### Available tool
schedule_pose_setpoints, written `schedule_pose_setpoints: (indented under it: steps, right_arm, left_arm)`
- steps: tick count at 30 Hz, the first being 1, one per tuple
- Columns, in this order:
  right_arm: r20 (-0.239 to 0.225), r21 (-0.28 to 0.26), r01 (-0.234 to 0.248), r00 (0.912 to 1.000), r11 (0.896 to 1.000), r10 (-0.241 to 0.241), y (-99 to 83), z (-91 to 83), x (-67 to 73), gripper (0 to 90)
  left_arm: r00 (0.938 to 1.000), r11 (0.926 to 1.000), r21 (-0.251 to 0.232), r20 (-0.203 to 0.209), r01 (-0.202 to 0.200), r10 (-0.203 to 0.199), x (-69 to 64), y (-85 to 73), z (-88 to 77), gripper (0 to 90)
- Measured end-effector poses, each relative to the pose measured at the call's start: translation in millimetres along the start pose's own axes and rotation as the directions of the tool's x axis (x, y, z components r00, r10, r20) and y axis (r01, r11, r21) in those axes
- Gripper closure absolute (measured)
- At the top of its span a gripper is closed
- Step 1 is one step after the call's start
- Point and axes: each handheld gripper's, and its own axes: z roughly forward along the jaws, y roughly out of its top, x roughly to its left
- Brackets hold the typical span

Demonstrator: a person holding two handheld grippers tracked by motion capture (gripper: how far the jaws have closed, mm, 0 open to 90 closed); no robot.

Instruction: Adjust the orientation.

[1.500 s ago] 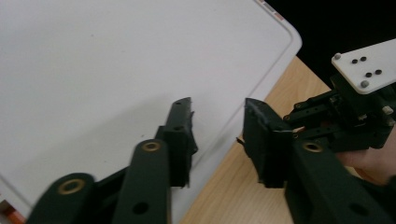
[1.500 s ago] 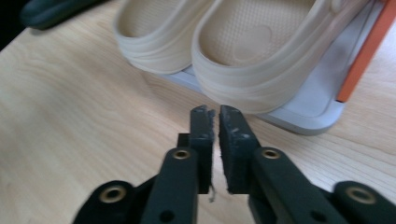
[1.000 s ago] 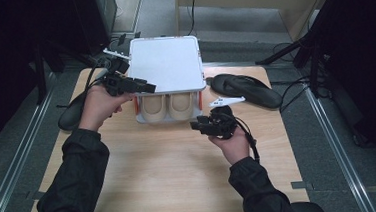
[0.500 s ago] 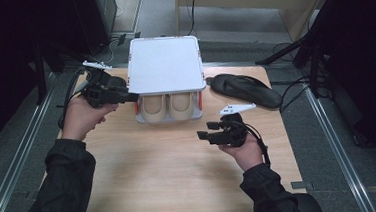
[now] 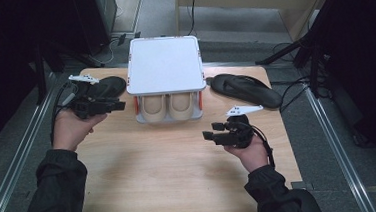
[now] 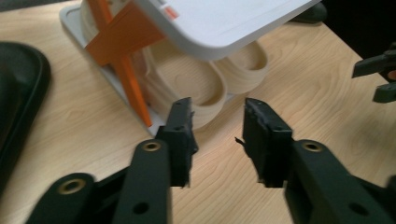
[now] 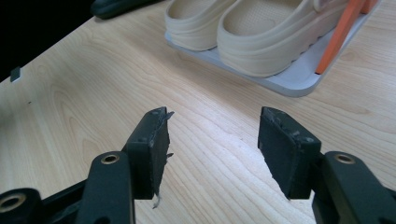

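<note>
A white two-shelf rack [image 5: 164,67] with orange braces [image 6: 122,51] stands at the back middle of the wooden table [image 5: 155,163]. A pair of beige clogs [image 5: 168,107] sits on its lower shelf. My left gripper [image 5: 120,105] hovers left of the rack, pointing at it. Its jaws [image 6: 217,112] have just been closing and stand apart with nothing between them. My right gripper [image 5: 208,134] is in front of the rack's right corner. Its jaws [image 7: 212,123] have just eased in a little and are still wide, over bare wood.
One black sandal [image 5: 105,85] lies left of the rack behind my left hand, and another black sandal [image 5: 245,89] lies to its right. The far right gripper [image 6: 378,70] shows at the edge of the left gripper view. Cables run across the floor beyond the table.
My left hand has pulled away from the rack's front left corner, leftward and toward the person. The right hand has drifted a little to the right and nearer the person.
</note>
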Motion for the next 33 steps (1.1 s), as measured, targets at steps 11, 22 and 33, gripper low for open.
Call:
schedule_pose_setpoints:
  steps: [11, 22, 33]
  right_arm:
    - [0.017, 0.014, -0.003, 0.9999, 1.0, 0.003, -2.7, 1.2, -2.0, 43.6]
    - [0.028, 0.034, -0.006, 0.9996, 0.999, 0.006, -5.7, 4.1, -1.6, 43.7]
    - [0.041, 0.017, -0.001, 0.9992, 1.0, 0.0, -7.9, 3.6, -4.2, 44.5]
  left_arm:
    - [0.9982, 0.999, 0.011, -0.041, 0.044, -0.043, 48.5, -27.8, 1.4, 89.7]
    - [0.9883, 0.992, 0.006, -0.088, 0.126, -0.125, 93.2, -40.6, 0.4, 89.7]
    - [0.9718, 0.9822, 0.013, -0.149, 0.187, -0.183, 136.6, -45.8, 8.4, 89.7]
